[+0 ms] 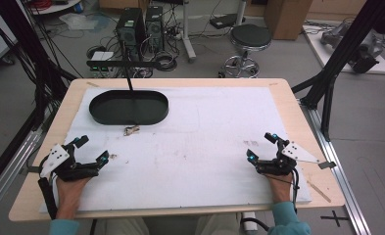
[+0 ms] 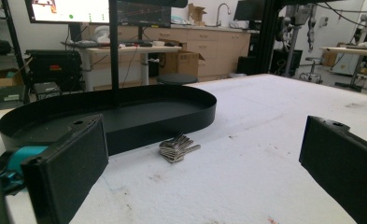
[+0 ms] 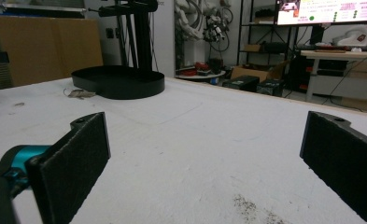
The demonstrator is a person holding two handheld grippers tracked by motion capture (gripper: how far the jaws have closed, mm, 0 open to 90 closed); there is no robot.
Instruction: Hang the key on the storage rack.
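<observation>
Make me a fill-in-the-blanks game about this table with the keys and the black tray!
1. The bunch of keys lies on the white table cover, just outside the black ____.
2. The tray has nothing inside; it is ____.
3. The left gripper and right gripper both have their jaws ____.

Missing words: tray; empty; open

The small metal bunch (image 1: 131, 130) beside the black tray (image 1: 102, 115) is too small to identify.
</observation>
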